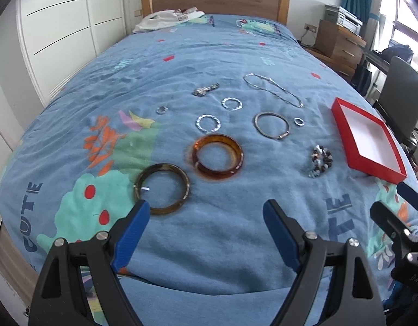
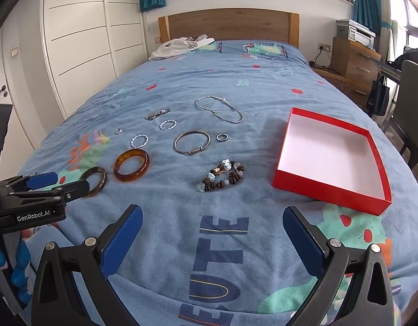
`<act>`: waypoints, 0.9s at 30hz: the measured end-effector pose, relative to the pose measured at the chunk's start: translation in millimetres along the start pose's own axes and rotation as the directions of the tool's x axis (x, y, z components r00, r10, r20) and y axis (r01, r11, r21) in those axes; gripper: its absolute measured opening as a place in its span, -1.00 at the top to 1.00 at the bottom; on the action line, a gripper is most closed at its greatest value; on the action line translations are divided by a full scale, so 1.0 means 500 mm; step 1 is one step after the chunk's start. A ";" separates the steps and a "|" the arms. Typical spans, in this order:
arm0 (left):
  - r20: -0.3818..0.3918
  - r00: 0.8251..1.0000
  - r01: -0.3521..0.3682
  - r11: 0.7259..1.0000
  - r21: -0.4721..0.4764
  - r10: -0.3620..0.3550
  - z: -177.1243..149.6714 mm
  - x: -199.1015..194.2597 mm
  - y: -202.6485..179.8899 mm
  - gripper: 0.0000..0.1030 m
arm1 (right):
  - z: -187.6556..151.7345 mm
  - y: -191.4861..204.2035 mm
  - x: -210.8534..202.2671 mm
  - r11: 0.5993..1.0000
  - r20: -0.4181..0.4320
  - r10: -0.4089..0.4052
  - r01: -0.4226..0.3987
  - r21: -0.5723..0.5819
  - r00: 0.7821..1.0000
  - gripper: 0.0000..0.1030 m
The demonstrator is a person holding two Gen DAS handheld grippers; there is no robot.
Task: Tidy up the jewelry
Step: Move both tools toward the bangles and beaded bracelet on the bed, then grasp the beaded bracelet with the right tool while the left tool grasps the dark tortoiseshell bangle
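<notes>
Right wrist view alone shows the red box (image 2: 373,160) whole with white floor, beaded bracelet (image 2: 222,178) ahead of right gripper (image 2: 211,224), jaws spread, dark bangle (image 1: 162,188) just before left gripper (image 1: 206,213), jaws spread, left finger (image 1: 134,231) overlapping its near rim, amber bangle (image 1: 217,157) beyond.

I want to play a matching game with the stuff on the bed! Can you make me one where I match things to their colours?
Things:
1. box
2. chain
3. round bangle
4. gripper fingers

Colours:
A. silver
B. blue
C. red outside, white inside
D. see-through orange-brown

Pairs: 1-C, 2-A, 3-D, 4-B
</notes>
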State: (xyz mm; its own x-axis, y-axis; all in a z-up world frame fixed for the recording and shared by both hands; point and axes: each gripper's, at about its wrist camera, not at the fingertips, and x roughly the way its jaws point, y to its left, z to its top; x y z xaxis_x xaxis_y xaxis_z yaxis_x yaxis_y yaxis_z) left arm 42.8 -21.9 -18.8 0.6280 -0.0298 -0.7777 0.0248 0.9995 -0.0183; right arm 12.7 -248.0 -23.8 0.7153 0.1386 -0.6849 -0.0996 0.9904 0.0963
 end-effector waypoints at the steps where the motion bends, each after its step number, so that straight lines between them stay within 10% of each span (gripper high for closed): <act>1: 0.004 1.000 -0.004 1.000 -0.005 0.004 -0.001 -0.001 0.004 -0.65 | 0.001 -0.002 0.002 1.000 -0.002 0.006 -0.006 0.007 1.000 -0.95; 27: -0.118 0.991 0.048 0.994 -0.094 -0.059 0.026 0.109 0.135 -0.65 | 0.022 -0.018 0.127 0.992 -0.100 0.106 -0.098 0.086 0.989 -0.67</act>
State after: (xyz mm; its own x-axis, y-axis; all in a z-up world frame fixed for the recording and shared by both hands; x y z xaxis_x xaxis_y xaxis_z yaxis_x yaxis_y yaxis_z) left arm 88.9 43.7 -54.1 0.5297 -0.0872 -0.8437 -0.0189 0.9932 -0.1146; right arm 66.7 -248.3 -60.2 0.6278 0.2421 -0.7398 -0.1094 0.9684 0.2240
